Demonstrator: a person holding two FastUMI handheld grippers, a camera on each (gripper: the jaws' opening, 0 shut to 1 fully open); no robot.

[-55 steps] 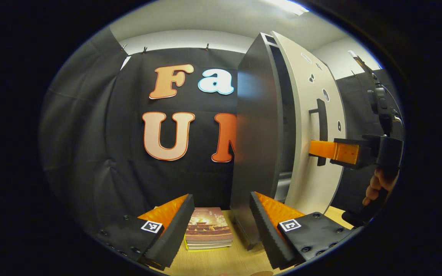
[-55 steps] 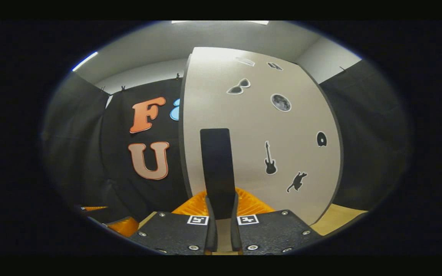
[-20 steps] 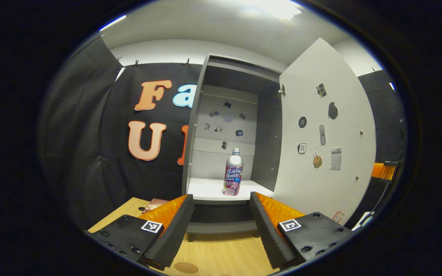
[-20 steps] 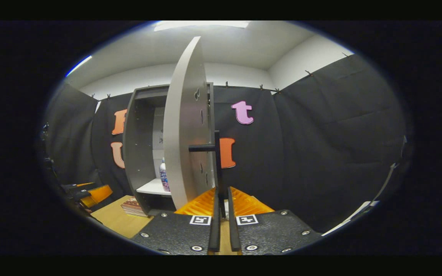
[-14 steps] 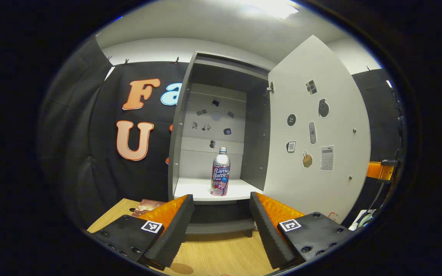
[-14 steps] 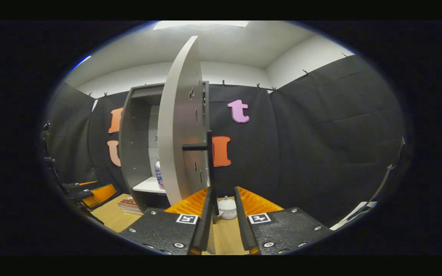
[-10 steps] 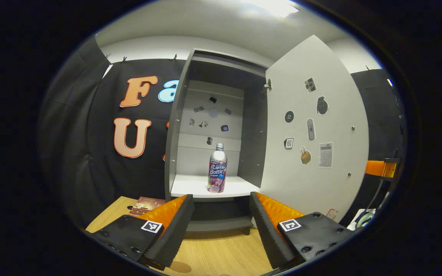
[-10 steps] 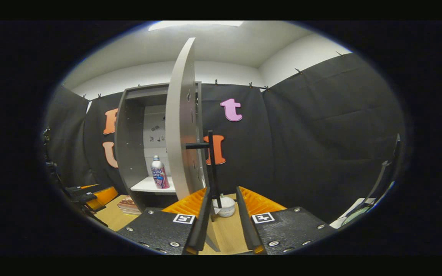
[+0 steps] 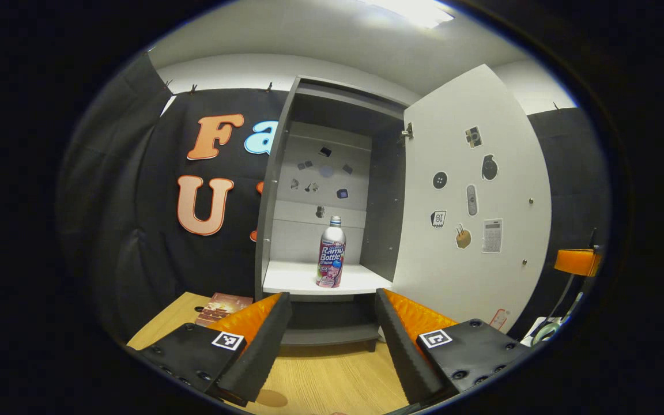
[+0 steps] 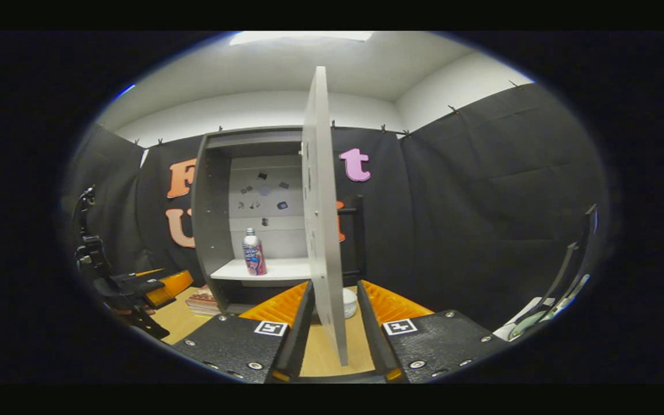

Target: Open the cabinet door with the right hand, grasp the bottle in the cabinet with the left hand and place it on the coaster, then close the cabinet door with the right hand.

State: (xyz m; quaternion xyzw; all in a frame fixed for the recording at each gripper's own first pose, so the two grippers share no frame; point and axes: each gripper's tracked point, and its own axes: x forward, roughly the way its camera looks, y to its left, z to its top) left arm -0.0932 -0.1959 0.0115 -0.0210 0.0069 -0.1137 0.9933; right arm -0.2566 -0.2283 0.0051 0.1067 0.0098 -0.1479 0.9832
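Bottle (image 9: 331, 252) standing upright on the cabinet shelf (image 9: 303, 278), straight ahead of my released left tool (image 9: 327, 334), which I am aiming toward it.

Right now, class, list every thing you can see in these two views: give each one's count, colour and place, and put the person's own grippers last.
cabinet: one, grey, standing on the table, open.
cabinet door: one, pale grey with small stickers, swung wide open on the cabinet's right.
door handle: one, black, on the door's outer face.
bottle: one, silver with a printed label, upright on the white shelf inside.
book: one, reddish cover, flat on the table left of the cabinet.
table: one, light wood.
small round pot: one, white, on the table behind the door.
left gripper: one, open, facing the shelf.
right gripper: one, open, door edge between its fingers.
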